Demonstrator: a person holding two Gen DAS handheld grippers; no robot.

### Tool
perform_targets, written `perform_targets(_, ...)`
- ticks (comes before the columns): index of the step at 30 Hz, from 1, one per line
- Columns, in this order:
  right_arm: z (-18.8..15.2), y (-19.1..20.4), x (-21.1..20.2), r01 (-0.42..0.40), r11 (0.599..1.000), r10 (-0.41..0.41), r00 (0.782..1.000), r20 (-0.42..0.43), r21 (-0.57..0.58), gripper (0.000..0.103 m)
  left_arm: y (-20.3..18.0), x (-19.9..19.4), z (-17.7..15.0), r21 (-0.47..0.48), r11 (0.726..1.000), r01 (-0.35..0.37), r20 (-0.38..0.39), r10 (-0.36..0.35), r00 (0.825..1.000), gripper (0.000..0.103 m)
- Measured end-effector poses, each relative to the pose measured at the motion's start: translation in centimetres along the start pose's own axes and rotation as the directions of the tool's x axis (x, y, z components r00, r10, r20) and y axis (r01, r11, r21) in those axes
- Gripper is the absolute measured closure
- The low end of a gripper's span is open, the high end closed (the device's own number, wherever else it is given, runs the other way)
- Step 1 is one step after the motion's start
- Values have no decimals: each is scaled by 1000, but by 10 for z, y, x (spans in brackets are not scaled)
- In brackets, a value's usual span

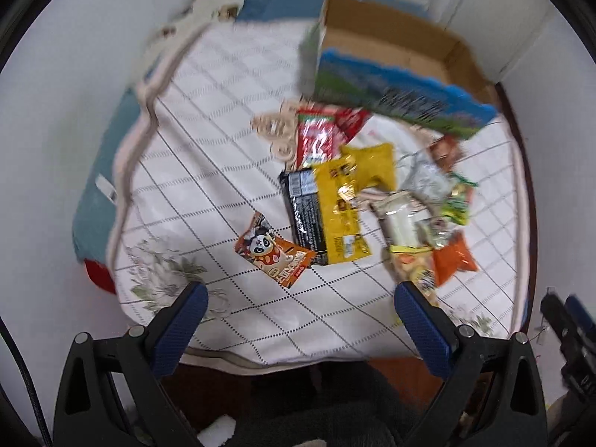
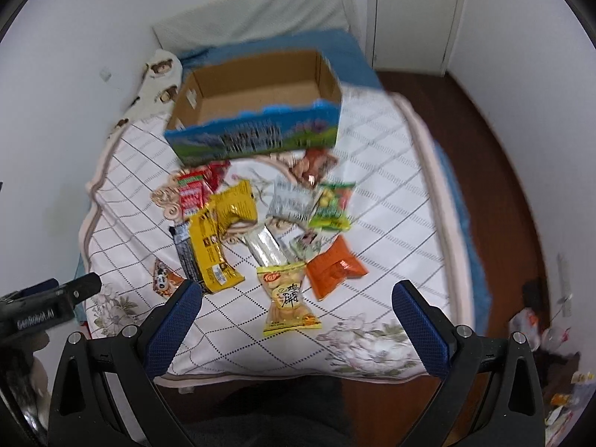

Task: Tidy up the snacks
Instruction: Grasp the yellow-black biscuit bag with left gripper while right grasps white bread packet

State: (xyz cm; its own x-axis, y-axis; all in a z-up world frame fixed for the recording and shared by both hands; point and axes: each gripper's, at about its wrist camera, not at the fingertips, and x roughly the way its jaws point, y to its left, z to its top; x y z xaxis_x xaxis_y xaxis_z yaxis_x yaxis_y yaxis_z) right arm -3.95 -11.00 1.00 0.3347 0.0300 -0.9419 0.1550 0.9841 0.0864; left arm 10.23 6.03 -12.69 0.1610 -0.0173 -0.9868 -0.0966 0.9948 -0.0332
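Snacks (image 2: 260,223) heaped loose on quilted bedspread (image 2: 391,201), ahead of both grippers | cardboard box (image 2: 257,85) beyond heap, open-topped, nothing visible inside | panda packet (image 1: 273,251) nearest left gripper (image 1: 300,329), jaws apart, unladen | yellow biscuit packet (image 2: 287,300) between right gripper (image 2: 296,326) fingers, jaws apart, no contact

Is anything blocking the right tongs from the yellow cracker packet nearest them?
Nothing visible does. The right tongs are open above the quilt, and the yellow cracker packet lies uncovered at the near edge of the pile, with no other packets before it.
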Motion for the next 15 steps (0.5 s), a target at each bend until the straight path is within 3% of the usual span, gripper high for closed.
perform_targets(8, 28, 13, 143, -47, 998, 40, 987, -155, -45, 7, -12, 124, 52, -37, 998, 46, -197, -53, 979, 1)
perform_targets(11, 36, 23, 179, -52, 995, 35, 981, -189, -86, 21, -21, 171, 62, -31, 998, 59, -275, -65, 959, 1)
perform_targets(15, 41, 31, 211, -73, 989, 42, 974, -223, -132, 25, -26, 221, 62, -44, 996, 78, -364, -88, 927, 1)
